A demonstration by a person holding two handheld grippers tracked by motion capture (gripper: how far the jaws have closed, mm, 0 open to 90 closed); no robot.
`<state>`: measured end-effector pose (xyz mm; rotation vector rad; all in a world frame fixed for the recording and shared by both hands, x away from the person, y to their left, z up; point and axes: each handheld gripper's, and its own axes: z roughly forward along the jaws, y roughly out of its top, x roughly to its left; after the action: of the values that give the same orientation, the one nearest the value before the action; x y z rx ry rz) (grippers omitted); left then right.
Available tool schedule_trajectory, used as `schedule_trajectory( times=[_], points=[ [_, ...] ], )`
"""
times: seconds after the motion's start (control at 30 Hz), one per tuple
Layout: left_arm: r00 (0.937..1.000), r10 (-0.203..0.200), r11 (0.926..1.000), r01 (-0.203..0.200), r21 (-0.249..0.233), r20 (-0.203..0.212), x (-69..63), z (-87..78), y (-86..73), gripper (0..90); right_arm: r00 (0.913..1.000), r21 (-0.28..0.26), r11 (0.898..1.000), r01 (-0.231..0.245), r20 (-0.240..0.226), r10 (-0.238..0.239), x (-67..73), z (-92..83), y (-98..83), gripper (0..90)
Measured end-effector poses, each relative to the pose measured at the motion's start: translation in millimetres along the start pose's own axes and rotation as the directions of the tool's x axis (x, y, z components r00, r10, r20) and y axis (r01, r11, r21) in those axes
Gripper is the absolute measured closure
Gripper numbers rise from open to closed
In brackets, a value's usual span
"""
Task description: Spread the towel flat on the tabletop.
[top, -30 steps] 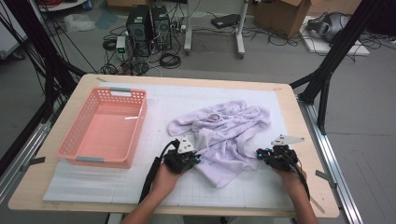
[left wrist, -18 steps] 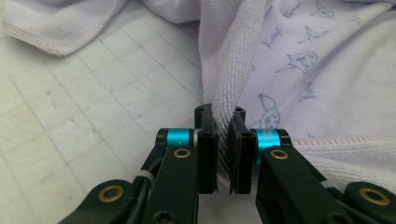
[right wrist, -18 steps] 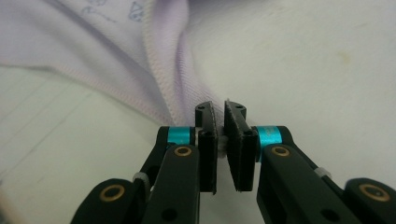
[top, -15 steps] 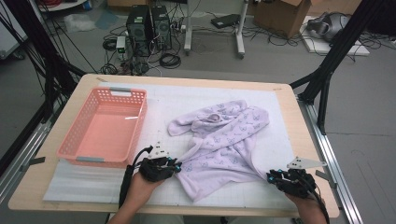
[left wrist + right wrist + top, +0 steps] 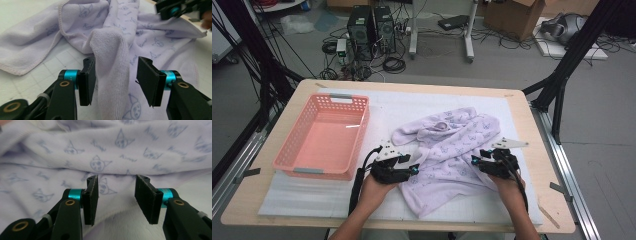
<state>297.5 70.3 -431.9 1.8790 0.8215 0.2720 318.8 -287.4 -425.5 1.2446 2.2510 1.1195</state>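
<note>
- My left gripper [image 5: 113, 82]: jaws just opening, a raised fold of the lilac towel [image 5: 452, 150] loose between them
- My right gripper [image 5: 116, 200]: jaws just opening, spread over towel
- Towel lies crumpled on the table mat [image 5: 402, 105], right of the pink basket [image 5: 297, 155]

Towel [image 5: 452, 150] on mat [image 5: 312, 200] mid-table; basket [image 5: 324, 137] left of it; tongs at towel's near corners.

left tool [image 5: 113, 78]: jaws just opening | towel [image 5: 113, 57] fold between, unpressed
</note>
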Motion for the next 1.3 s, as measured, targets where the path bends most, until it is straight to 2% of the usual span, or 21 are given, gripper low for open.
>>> schedule_trajectory(
  times=[0.03, 0.07, 0.1, 0.17, 0.23, 0.27, 0.33, 0.4, 0.43, 0.5, 0.57, 0.63, 0.7, 0.8, 0.9, 0.97, 1.1, 1.17, 1.23, 1.27, 1.3],
  points=[
    [1.0, 0.0, 1.0, 0.0, 0.002, -0.002, 0.2, 0.3, 0.0, 48.9, 0.9986, 0.06, 0.998, 0.038, 0.035, -0.04, -0.7, 9.9, -0.7, 54.4],
    [1.0, 0.001, 1.0, -0.001, 0.004, -0.004, 0.1, 0.4, -0.1, 48.5, 0.997, 0.095, 0.994, 0.053, 0.051, -0.058, -2.0, 14.4, -2.1, 57.9],
    [1.0, 0.004, 1.0, -0.004, 0.006, -0.004, 0.3, 0.5, -0.1, 48.4, 0.9971, 0.113, 0.992, 0.054, 0.047, -0.059, -5.3, 17.6, -5.2, 60.9],
    [0.9997, 0.018, 0.9998, -0.017, 0.013, -0.015, 1.2, 0.6, -0.3, 48.4, 0.9974, 0.11, 0.992, 0.054, 0.042, -0.059, -10.1, 12.6, -7.1, 83.1],
    [0.9997, 0.01, 0.9999, -0.01, 0.013, -0.021, 1.5, 1.0, -0.5, 48.4, 0.9938, 0.116, 0.989, 0.089, 0.057, -0.096, -12.8, 8.1, -8.6, 86.4],
    [0.9995, 0.011, 0.9998, -0.011, 0.014, -0.03, 1.2, 1.0, -0.5, 48.5, 0.9891, 0.121, 0.987, 0.107, 0.088, -0.118, -14.9, 4.7, -9.4, 86.7],
    [0.9992, 0.015, 0.9998, -0.015, 0.016, -0.036, 0.8, 1.1, -0.5, 48.6, 0.9753, 0.102, 0.99, 0.097, 0.188, -0.115, -23.7, -4.9, -11.1, 87.0],
    [0.9986, 0.026, 0.9995, -0.025, 0.02, -0.047, 0.4, 1.3, -0.4, 48.7, 0.9482, 0.083, 0.993, 0.079, 0.301, -0.1, -35.4, -15.3, -15.7, 86.9],
    [0.9987, 0.025, 0.9995, -0.024, 0.02, -0.045, 0.3, 1.4, -0.3, 48.7, 0.9378, 0.075, 0.995, 0.058, 0.338, -0.08, -41.6, -19.7, -19.1, 86.8],
    [0.9988, 0.025, 0.9996, -0.024, 0.012, -0.041, -1.4, 2.4, 0.1, 49.1, 0.9318, 0.049, 0.999, 0.009, 0.362, -0.026, -50.4, -27.1, -26.5, 83.0],
    [0.9992, 0.033, 0.9995, -0.032, 0.005, -0.025, -3.6, 4.2, 1.3, 51.6, 0.937, 0.017, 1.0, -0.026, 0.349, 0.018, -53.8, -32.5, -32.6, 70.6],
    [0.9985, 0.054, 0.9986, -0.054, 0.003, -0.009, -8.2, 7.6, 4.6, 57.8, 0.9477, -0.039, 0.998, -0.044, 0.315, 0.054, -54.0, -38.5, -36.5, 66.2],
    [0.9977, 0.066, 0.9978, -0.066, 0.0, 0.01, -13.7, 12.9, 10.5, 63.6, 0.9559, -0.083, 0.996, -0.042, 0.286, 0.064, -51.6, -44.6, -38.8, 64.7],
    [0.9954, 0.087, 0.9962, -0.087, 0.0, 0.04, -23.3, 23.1, 21.9, 64.6, 0.9629, -0.106, 0.994, -0.035, 0.263, 0.062, -47.1, -48.6, -38.1, 64.2],
    [0.9905, 0.113, 0.9935, -0.114, 0.008, 0.078, -34.9, 37.4, 31.7, 65.1, 0.966, -0.104, 0.995, -0.001, 0.257, 0.028, -42.0, -48.9, -36.0, 64.0],
    [0.9868, 0.139, 0.9892, -0.142, 0.035, 0.083, -39.8, 49.9, 33.1, 68.7, 0.9687, -0.1, 0.995, 0.011, 0.248, 0.014, -39.0, -47.9, -35.1, 63.2],
    [0.9876, 0.148, 0.981, -0.153, 0.119, 0.053, -39.0, 69.9, 28.8, 66.3, 0.9736, -0.083, 0.996, 0.029, 0.228, -0.009, -35.5, -43.9, -34.9, 62.9],
    [0.9883, 0.147, 0.9787, -0.151, 0.139, 0.038, -38.9, 75.1, 26.2, 67.3, 0.9757, -0.075, 0.996, 0.038, 0.218, -0.021, -34.2, -42.0, -34.8, 63.0],
    [0.9868, 0.161, 0.9722, -0.162, 0.17, 0.016, -38.3, 77.9, 24.1, 79.5, 0.9764, -0.07, 0.997, 0.043, 0.214, -0.027, -33.5, -40.5, -34.5, 62.9],
    [0.9892, 0.145, 0.9741, -0.146, 0.173, 0.019, -37.7, 78.1, 23.8, 84.0, 0.9777, -0.068, 0.997, 0.04, 0.208, -0.025, -33.2, -39.9, -34.5, 62.9],
    [0.9934, 0.11, 0.9778, -0.114, 0.176, 0.034, -36.2, 77.0, 24.3, 84.8, 0.978, -0.067, 0.997, 0.043, 0.207, -0.028, -33.2, -39.4, -34.5, 63.0]
  ],
)
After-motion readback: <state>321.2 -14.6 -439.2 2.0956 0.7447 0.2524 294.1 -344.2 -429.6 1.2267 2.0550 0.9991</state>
